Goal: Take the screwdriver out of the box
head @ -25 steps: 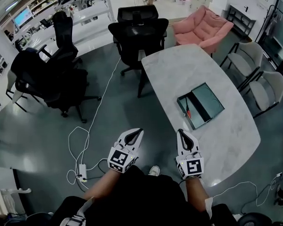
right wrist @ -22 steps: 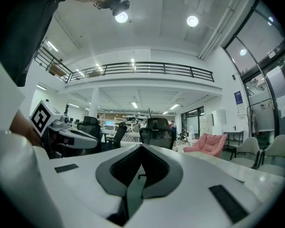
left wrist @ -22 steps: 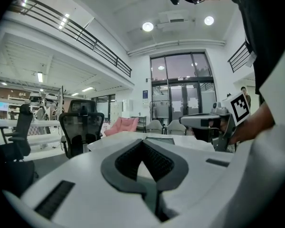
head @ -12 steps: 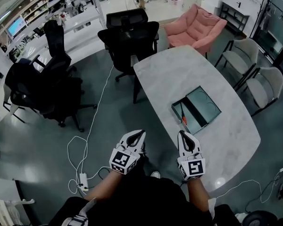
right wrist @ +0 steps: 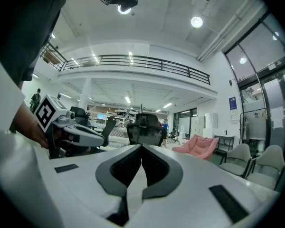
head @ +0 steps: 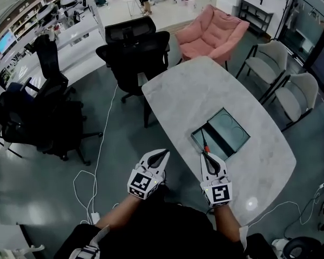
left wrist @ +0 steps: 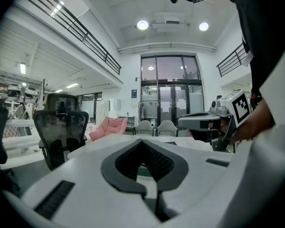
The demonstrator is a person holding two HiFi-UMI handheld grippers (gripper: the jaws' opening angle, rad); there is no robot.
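- Left tongs [head: 162, 154]: white, two-jawed, carrying a square-marker cube. The jaws are closed tip to tip with nothing between them. They are held beside the surface's edge, over the grey floor.
- Right tongs [head: 207, 154]: same build, jaws closed and empty. The tips are at the near rim of the white marbled oval surface [head: 205, 85].
- Shallow open dark-green rectangular box [head: 227, 131]: lies on the surface just ahead of the right tongs, and ahead and to the right of the left tongs.
- Slim screwdriver with red handle [head: 204, 140]: lies inside the box along its left wall. Its near end is just ahead of the right tongs' tips; contact cannot be judged.
- Pink armchair [head: 210, 34]: well beyond both tongs, past the surface's far end.
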